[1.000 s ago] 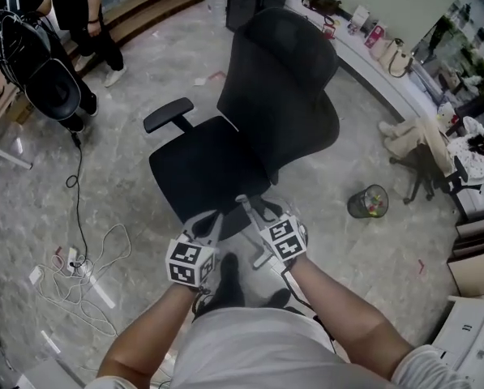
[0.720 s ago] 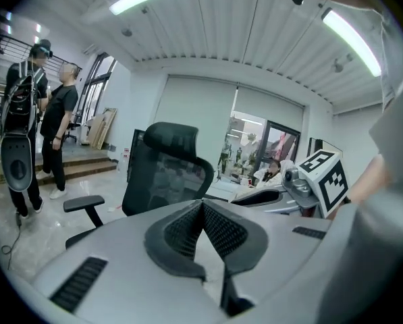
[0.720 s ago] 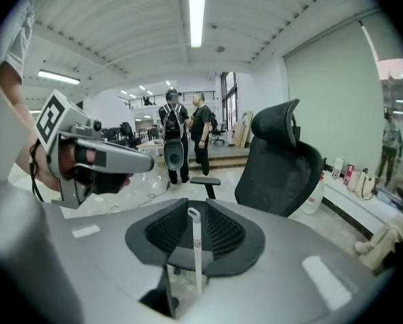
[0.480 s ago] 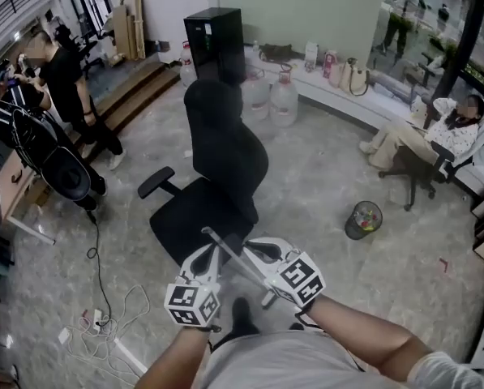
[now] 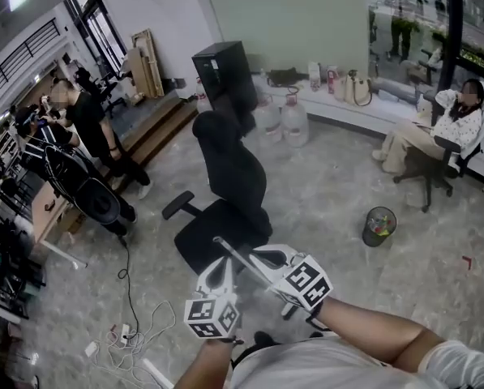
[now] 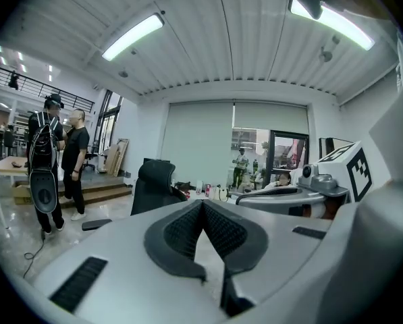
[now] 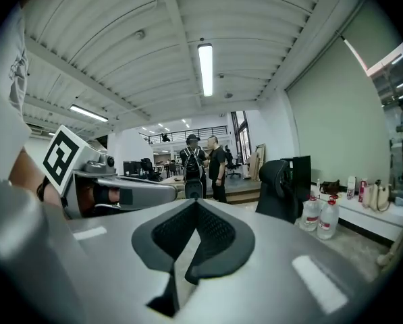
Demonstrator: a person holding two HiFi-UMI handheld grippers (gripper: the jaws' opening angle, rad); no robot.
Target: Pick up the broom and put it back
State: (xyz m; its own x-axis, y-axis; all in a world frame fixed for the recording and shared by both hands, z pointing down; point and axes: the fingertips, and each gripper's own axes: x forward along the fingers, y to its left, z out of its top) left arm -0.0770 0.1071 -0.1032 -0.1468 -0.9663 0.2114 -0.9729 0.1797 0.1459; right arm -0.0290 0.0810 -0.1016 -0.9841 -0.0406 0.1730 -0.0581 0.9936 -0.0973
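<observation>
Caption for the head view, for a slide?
Operator's left gripper and right gripper, both shut, the right just closed, before a black chair; bin at right.

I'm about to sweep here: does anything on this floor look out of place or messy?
Yes. A loose tangle of cables sprawls across the floor at the lower left of the head view, where someone could trip on it. The black office chair stands alone in the open floor, away from any desk. No broom is in view.
</observation>
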